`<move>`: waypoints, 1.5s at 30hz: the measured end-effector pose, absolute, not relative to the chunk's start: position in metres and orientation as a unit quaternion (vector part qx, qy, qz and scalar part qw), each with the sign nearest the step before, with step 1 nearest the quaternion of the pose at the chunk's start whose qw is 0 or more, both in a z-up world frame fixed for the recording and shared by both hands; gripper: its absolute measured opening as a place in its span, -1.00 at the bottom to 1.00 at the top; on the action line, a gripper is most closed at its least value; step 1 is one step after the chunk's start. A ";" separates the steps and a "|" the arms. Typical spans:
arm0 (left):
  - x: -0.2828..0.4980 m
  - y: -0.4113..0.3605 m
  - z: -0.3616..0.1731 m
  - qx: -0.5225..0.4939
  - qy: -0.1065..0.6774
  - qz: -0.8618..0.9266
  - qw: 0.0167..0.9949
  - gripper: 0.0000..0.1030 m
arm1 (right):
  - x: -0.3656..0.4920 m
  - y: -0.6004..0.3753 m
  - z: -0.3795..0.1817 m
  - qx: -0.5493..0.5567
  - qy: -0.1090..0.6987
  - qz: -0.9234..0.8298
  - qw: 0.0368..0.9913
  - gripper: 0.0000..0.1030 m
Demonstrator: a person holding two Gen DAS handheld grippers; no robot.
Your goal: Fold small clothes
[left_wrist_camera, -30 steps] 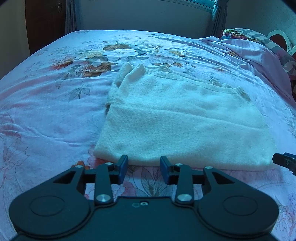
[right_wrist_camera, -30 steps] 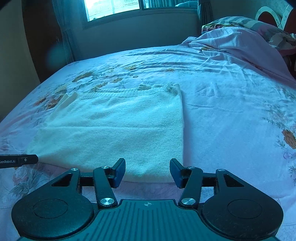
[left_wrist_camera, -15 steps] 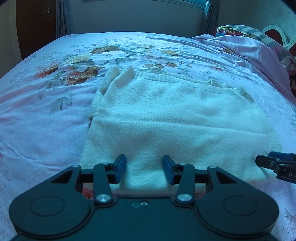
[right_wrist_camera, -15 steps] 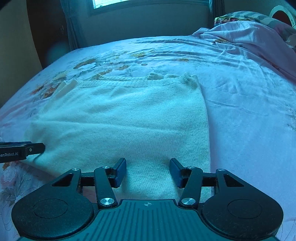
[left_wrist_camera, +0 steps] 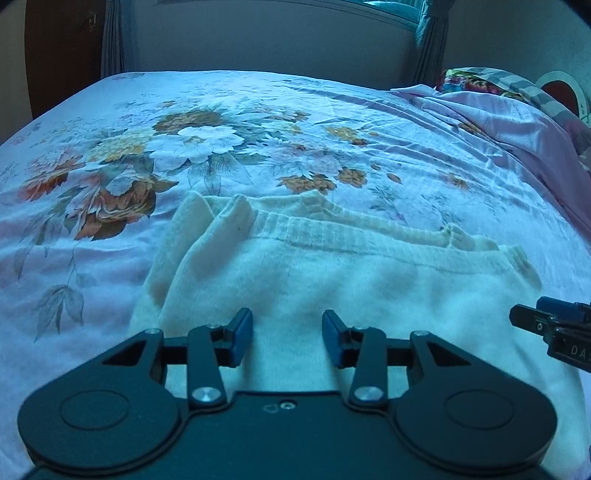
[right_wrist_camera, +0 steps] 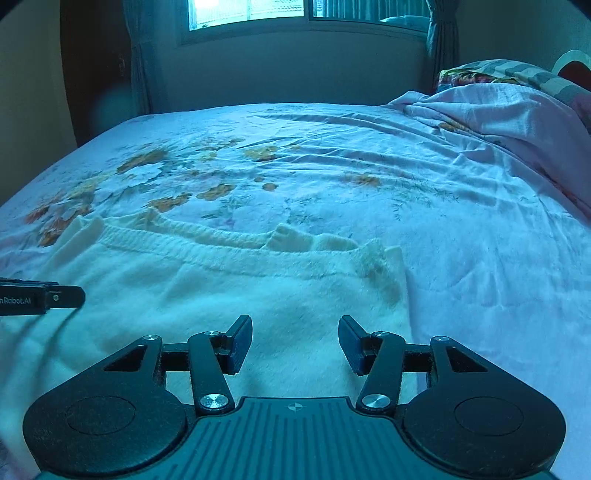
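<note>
A cream knitted sweater (left_wrist_camera: pixel 351 288) lies flat and partly folded on the bed, its ribbed edge and folded sleeves at the far side; it also shows in the right wrist view (right_wrist_camera: pixel 221 295). My left gripper (left_wrist_camera: pixel 287 338) is open and empty, low over the sweater's left part. My right gripper (right_wrist_camera: pixel 295 343) is open and empty, low over the sweater's right part near its right edge. The right gripper's tip shows at the right edge of the left wrist view (left_wrist_camera: pixel 546 328); the left gripper's tip shows at the left edge of the right wrist view (right_wrist_camera: pixel 44 297).
The bed has a pink floral sheet (left_wrist_camera: pixel 184 147). A bunched pink cover (right_wrist_camera: pixel 498 122) and striped pillows (right_wrist_camera: pixel 517 74) lie at the far right. A wall with a window (right_wrist_camera: pixel 251 11) and curtains stands behind the bed.
Both grippers have moved forward over the sweater, from its near edge to above its middle. Both stay open. The sweater has not moved.
</note>
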State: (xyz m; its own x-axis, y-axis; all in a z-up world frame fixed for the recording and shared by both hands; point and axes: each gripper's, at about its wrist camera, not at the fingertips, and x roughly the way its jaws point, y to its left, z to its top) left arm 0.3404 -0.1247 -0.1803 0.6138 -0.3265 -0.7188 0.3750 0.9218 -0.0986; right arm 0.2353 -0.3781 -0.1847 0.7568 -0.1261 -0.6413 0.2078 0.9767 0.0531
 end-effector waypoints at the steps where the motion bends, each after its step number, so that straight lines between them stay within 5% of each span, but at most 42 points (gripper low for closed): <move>1: 0.348 -0.126 -0.182 0.030 0.393 -0.192 0.899 -0.24 | 0.243 -0.386 -0.187 0.060 0.336 -0.093 0.935 0.02; 11: 0.385 -0.126 -0.190 0.024 0.390 -0.161 0.906 -0.22 | 0.275 -0.438 -0.206 0.079 0.353 -0.158 0.919 0.02; 27: 0.301 -0.063 -0.165 0.055 0.399 -0.162 0.901 -0.14 | 0.193 -0.296 -0.176 0.069 0.332 -0.021 0.941 0.02; 45: 0.299 0.000 -0.181 -0.067 0.449 -0.187 0.871 0.02 | 0.189 -0.262 -0.188 0.066 0.364 -0.008 0.929 0.02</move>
State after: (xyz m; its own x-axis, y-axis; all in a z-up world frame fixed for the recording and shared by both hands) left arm 0.2994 0.0002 -0.1809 0.5272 -0.3864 -0.7568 0.2658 0.9209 -0.2850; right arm 0.1888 -0.2624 -0.1877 0.7351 0.0335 -0.6772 0.0620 0.9913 0.1164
